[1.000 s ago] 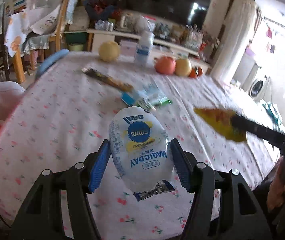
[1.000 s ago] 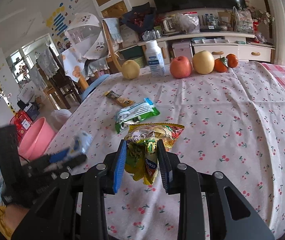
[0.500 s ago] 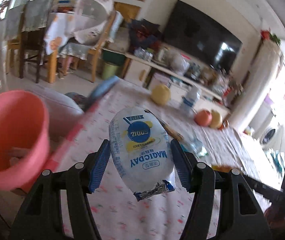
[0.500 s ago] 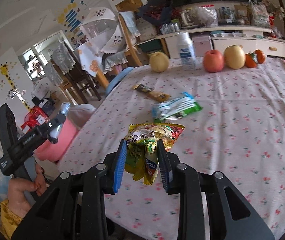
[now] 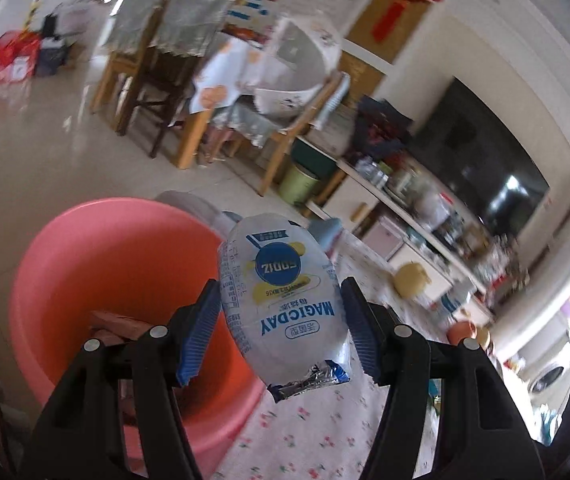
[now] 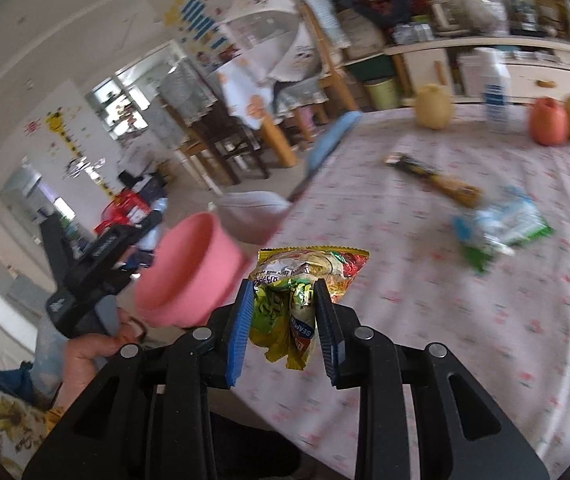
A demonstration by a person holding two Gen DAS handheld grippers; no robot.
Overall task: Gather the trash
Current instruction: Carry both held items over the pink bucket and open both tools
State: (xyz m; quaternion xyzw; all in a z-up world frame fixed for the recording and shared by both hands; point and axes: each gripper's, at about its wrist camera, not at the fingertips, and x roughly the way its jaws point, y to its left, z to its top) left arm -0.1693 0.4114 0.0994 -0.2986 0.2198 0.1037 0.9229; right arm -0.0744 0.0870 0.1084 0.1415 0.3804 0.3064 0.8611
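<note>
My left gripper [image 5: 281, 316] is shut on a puffy white and blue snack bag [image 5: 281, 300], held at the right rim of a pink bin [image 5: 97, 264] that stands on the floor beside the table. Some brown trash lies inside the bin. My right gripper [image 6: 285, 316] is shut on a crumpled yellow and green wrapper [image 6: 305, 276], over the table's near left edge. In the right wrist view the pink bin [image 6: 189, 276] is just left of the wrapper, and beyond it the left gripper [image 6: 97, 256] is seen in a hand.
On the flowered tablecloth [image 6: 465, 312] lie a green and white wrapper [image 6: 501, 232] and a brown bar wrapper [image 6: 437, 180]. Fruit [image 6: 549, 124] and a white bottle [image 6: 495, 92] stand at the far edge. A blue-backed chair [image 6: 333, 140] sits at the table's left side.
Both grippers swung left off the table toward the pink bin, each keeping its wrapper. The left one now has the bin below and to its left; the view has tilted.
</note>
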